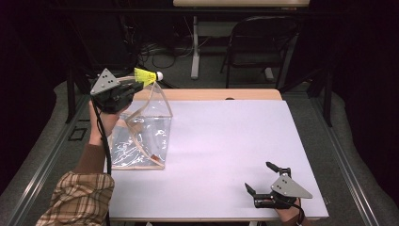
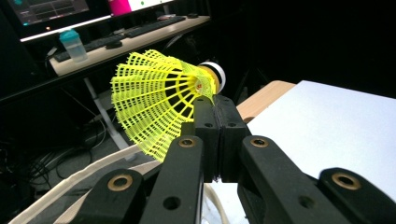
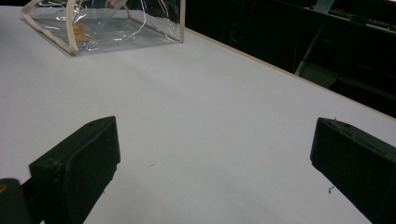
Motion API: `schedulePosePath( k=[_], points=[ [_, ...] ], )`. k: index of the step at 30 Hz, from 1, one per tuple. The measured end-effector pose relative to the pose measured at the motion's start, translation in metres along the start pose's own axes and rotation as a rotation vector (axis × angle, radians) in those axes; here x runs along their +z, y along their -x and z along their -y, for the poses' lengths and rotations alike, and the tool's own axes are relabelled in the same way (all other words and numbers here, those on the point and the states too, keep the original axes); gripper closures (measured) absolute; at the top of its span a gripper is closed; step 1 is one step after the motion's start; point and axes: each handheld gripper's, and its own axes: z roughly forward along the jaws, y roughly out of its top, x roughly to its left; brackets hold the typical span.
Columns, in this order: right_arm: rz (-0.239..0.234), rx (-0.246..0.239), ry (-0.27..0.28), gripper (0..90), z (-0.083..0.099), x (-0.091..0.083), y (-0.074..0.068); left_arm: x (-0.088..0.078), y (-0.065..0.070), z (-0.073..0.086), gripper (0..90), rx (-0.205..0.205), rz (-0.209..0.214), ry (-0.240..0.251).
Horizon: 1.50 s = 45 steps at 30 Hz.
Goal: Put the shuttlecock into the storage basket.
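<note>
Left gripper [image 1: 134, 86] clamps yellow shuttlecock [image 1: 147, 76] skirt above clear bag [image 1: 141, 136]; right gripper [image 1: 262, 178] gapes empty; bag contents unreadable through glare.

Looks like a lab or office workroom: white-topped table [image 1: 226, 141] on a grey floor, black folding chair [image 1: 256, 44] and tangled cables [image 1: 160, 49] at the far side, a desk with monitor [image 2: 51, 11], keyboard [image 2: 152, 25] and bottle [image 2: 74, 44].

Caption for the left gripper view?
Left gripper shut on a yellow shuttlecock, beside the white table.
</note>
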Motion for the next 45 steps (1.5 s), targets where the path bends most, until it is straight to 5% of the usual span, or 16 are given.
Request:
schedulePosePath(
  k=[45],
  points=[
    [-0.002, 0.003, -0.001, 1.1, 0.0, 0.001, 0.0, -0.007, -0.018, 0.018, 89.3, -0.033, -0.1, -0.043]
  ],
)
